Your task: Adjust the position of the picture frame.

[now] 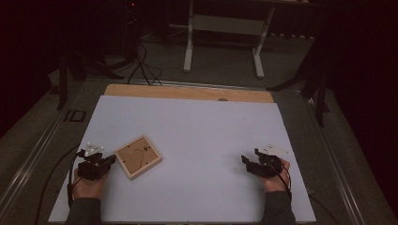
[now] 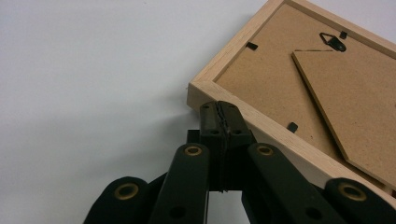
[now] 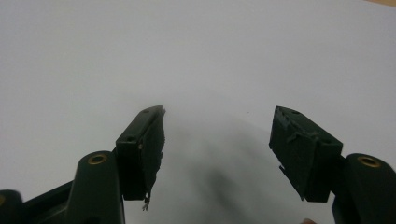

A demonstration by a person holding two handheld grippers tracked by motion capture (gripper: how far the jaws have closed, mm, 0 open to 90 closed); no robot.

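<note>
Nudging the face-down wooden picture frame (image 2: 299,88) at its near corner with pinched-together jaws, the left gripper (image 2: 219,114) could skid it across the white tabletop (image 1: 197,131), while the right gripper (image 3: 217,140) idles wide open, well apart.

Probably lab; dim room, white board (image 1: 187,136) on bench, cables (image 1: 141,65), stands (image 1: 65,79).
</note>
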